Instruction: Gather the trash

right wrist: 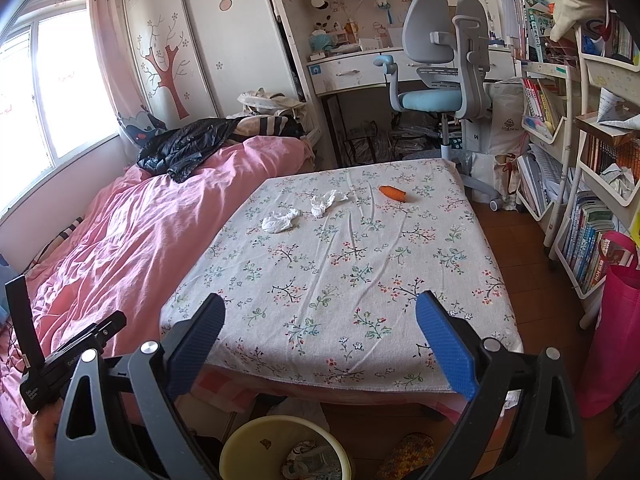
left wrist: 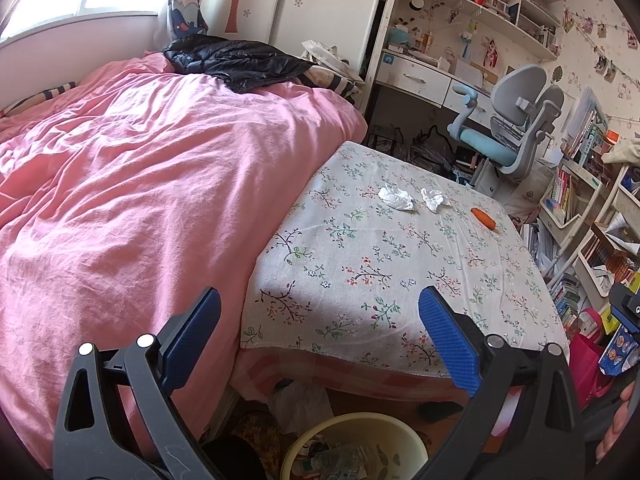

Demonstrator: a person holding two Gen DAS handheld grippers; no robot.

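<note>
Two crumpled tissues are seen far across the flowered table. Both are likely light and soft; a pinch on the middle bump is suggested. Left gripper and right gripper are held spread wide, empty.

Bright daylight through a window on the left, pink curtain beside it; bed under a rumpled pink duvet, black jacket at its far end; wardrobe with a tree decal; white desk, grey-blue chair; crowded bookshelves; brown floor.
</note>
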